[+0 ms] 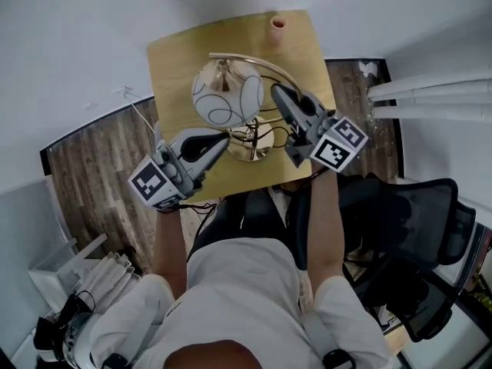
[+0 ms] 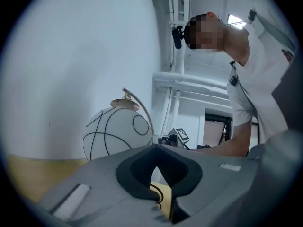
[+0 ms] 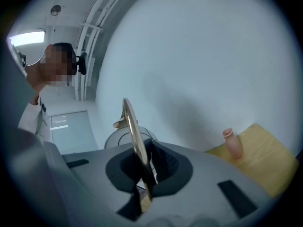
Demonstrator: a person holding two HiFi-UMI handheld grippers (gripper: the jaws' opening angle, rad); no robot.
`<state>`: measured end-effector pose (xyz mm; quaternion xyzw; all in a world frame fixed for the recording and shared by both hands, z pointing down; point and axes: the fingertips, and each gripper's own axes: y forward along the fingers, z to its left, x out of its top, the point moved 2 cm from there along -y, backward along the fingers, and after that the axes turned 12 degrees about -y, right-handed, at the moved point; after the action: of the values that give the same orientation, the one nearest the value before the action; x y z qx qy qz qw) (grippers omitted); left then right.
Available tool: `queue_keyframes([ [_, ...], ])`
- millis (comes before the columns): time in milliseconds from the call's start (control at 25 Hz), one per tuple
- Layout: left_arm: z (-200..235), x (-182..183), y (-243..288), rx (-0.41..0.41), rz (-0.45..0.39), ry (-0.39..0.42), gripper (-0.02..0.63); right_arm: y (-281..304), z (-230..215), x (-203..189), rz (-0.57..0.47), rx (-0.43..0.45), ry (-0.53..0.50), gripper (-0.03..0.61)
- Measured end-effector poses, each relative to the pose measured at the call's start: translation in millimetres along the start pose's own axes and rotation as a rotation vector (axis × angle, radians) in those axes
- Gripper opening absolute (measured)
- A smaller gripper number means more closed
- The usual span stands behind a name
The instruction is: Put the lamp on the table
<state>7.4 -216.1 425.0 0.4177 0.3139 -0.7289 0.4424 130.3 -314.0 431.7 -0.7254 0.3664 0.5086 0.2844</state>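
The lamp stands on the small wooden table point(image 1: 175, 60). It has a white globe shade point(image 1: 227, 92) with black line patterns, a brass arc arm point(image 3: 130, 122) and a brass base point(image 1: 252, 147). My right gripper point(image 1: 275, 91) is shut on the brass arc arm, which runs up between its pads in the right gripper view point(image 3: 143, 186). My left gripper point(image 1: 227, 138) is at the base's left side, low beside the globe point(image 2: 118, 134). In the left gripper view it point(image 2: 163, 200) is shut, with nothing seen between the pads. A black cord lies on the table just beyond them.
A small pink vase point(image 1: 277, 29) stands at the table's far edge, to the right in the right gripper view point(image 3: 233, 143). A black office chair point(image 1: 415, 229) is at my right, white pipes point(image 1: 430, 98) run along the right wall, and wood floor point(image 1: 92, 175) lies to the left.
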Motion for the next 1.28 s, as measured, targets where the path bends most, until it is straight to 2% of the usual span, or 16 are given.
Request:
queue_keyframes([
  [520,-20.3,4.4,-0.8,0.010,0.009,-0.008,-0.002,-13.2,10.7,-6.5,0.000,-0.022,-0.035,0.005],
  [1280,-44.8,-5.2,-13.5,-0.019,0.038,-0.036,-0.001,-28.0,34.0,-20.0,0.038,-0.063,-0.091,0.005],
])
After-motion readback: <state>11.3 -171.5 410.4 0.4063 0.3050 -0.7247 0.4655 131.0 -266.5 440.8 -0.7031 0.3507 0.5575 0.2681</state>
